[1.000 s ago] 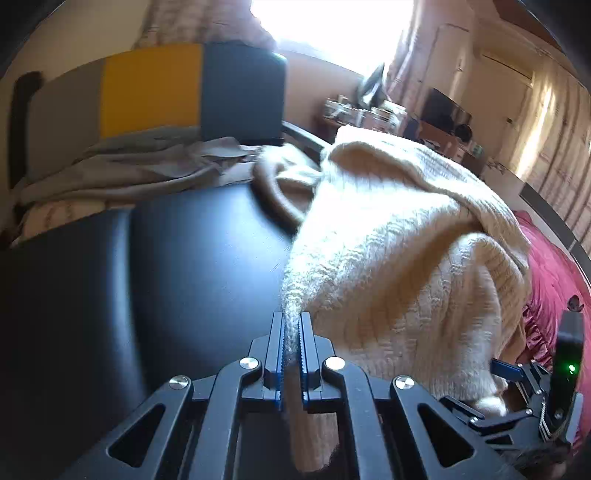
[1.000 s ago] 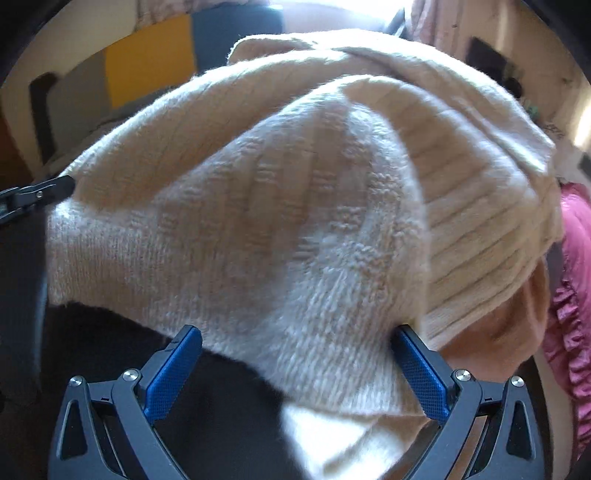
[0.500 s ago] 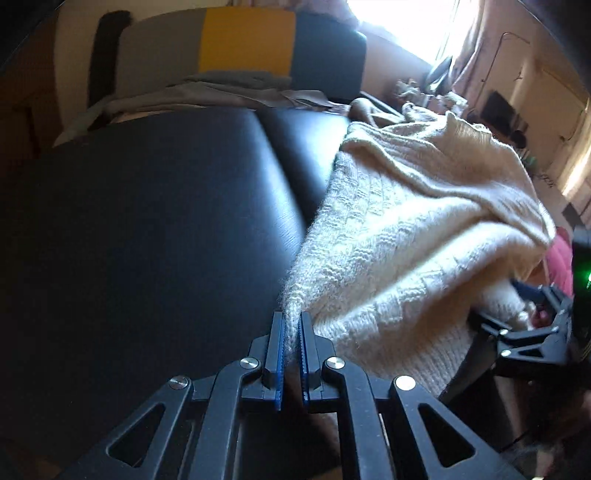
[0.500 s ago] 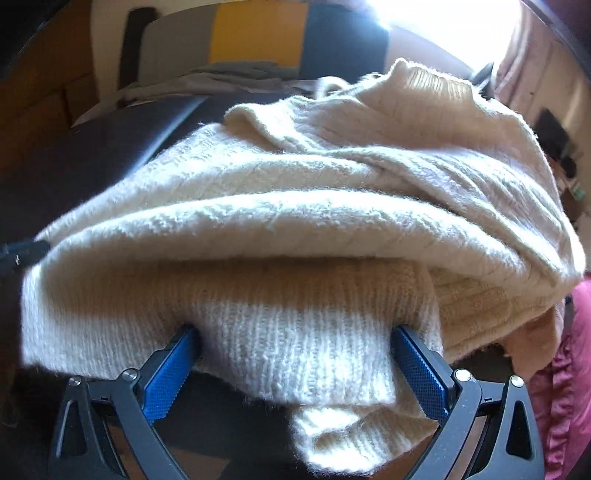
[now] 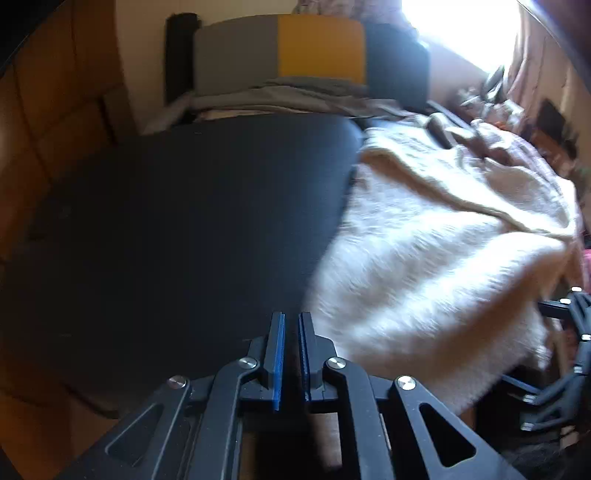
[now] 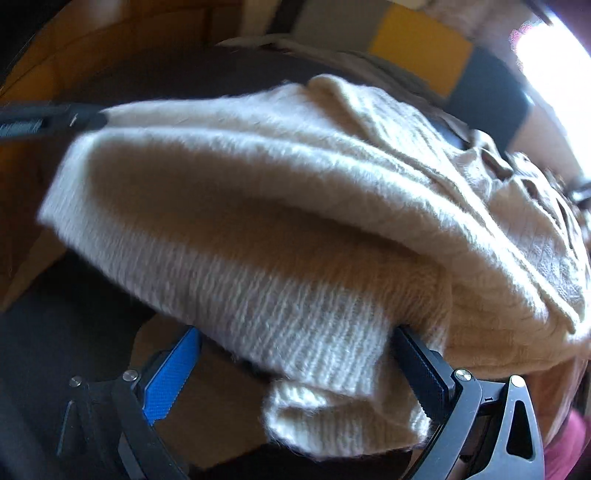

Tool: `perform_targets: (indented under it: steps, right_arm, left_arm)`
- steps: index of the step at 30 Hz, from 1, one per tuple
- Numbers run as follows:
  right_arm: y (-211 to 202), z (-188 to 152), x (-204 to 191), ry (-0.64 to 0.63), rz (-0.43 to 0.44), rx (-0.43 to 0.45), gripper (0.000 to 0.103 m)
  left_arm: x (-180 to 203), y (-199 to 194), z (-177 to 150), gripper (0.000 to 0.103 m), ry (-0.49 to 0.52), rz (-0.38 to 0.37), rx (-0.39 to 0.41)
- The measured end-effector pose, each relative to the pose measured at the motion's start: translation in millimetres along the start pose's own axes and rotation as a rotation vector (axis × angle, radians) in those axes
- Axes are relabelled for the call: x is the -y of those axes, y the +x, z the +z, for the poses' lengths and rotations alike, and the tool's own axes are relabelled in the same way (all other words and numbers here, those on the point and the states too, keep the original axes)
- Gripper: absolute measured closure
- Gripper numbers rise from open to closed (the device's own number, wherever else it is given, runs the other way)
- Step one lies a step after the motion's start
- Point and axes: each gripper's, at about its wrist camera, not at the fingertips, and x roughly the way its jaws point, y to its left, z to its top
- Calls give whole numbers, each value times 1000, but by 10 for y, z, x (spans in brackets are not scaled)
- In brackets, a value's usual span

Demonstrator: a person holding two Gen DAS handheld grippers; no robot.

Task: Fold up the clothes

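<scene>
A cream knit sweater lies bunched on the right part of a black padded surface. My left gripper sits at the sweater's left edge, its jaws nearly together with a narrow empty gap and no cloth between them. In the right wrist view the sweater fills the frame. My right gripper is wide open, with the sweater's ribbed hem lying loosely between the blue finger pad and the dark one. The left gripper's tip shows at the far left, beside the sweater's corner.
A grey, yellow and dark cushion stands at the back with grey clothes piled before it. A wooden wall is on the left. Pink fabric lies at the right. A bright window is behind.
My left gripper has let go of the sweater's edge, which has dropped to the right of its jaws. Both views have swung left and the sweater has settled lower.
</scene>
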Motion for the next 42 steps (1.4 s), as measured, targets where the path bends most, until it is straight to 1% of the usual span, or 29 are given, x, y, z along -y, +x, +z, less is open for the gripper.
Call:
perform_targets:
  steps: [2,3,4,5,6,7,8,9,11,13,14,15,16,19,20,23,25,28,32,34,36,37,39,42]
  right_arm:
    - [-73,-60,35,3,34,-26,0]
    - [-120,-96,80,21,54,-38,0]
    - [-172,-128,140,50,85,-43,0]
    - [-226,-159,204,83,122,-46,0]
    - [-265,-168,318,126,153,-43,0]
    - [-299,-168,449,172,182,-38,0]
    - [-363,-204,523,214,188,-31,0]
    - [-438,-252,575,253,185,-24,0]
    - [-400,-195,818,306,165,11,0]
    - [-333,-115,1082,356,142,50,0]
    - [-319,-107,1122,367,134,61,0]
    - [-344,-187,1106,376,116,74,0]
    - [-336,-192,1119,382,100,83,0]
    - [-215,-113,1279,409,87,87,0]
    - [-179,-113,1322,425,96,89,0]
    - [-22,-127,1475,479,130,83,0]
    - [141,-152,1593,519,145,54,0]
    - [182,-213,1637,525,168,75,0]
    - [176,-284,1630,507,173,64,0]
    - [168,-321,1635,504,175,55,0]
    - [160,-354,1641,506,172,44,0]
    - [160,-370,1642,504,166,37,0]
    - [151,-404,1621,491,148,18,0]
    - [134,-463,1596,479,124,-6,0]
  left_arm:
    - [-187,-83,-17,96,-60,3,-23]
    - [-276,-144,-8,96,-104,-21,-22]
    - [-413,-256,-69,93,-132,-70,-10]
    - [-412,-316,-1,91,-135,-133,12]
    - [-324,-380,80,88,-109,-177,43]
    - [-194,-420,139,88,-65,-201,64]
    - [-59,-455,195,88,-19,-222,84]
    - [127,-445,252,88,22,-272,87]
    - [512,-411,367,88,105,-380,89]
    - [910,-338,463,87,183,-478,56]
    - [1089,-242,553,87,203,-510,33]
    - [1266,-139,649,88,221,-541,9]
    - [1412,-37,718,87,235,-551,-11]
    - [1840,267,915,88,275,-573,-67]
    - [1982,368,981,88,289,-581,-86]
    - [2220,564,1083,87,336,-564,-120]
    - [2362,676,1118,85,355,-552,-127]
    - [2541,737,1146,82,387,-539,-117]
    - [2794,836,1115,81,488,-442,-103]
    - [2795,936,1121,81,475,-441,-117]
    - [2707,1006,1173,78,428,-475,-126]
    - [2651,1032,1205,79,405,-485,-129]
    - [2486,1103,1284,85,364,-446,-116]
    - [2160,1224,1374,86,318,-395,-82]
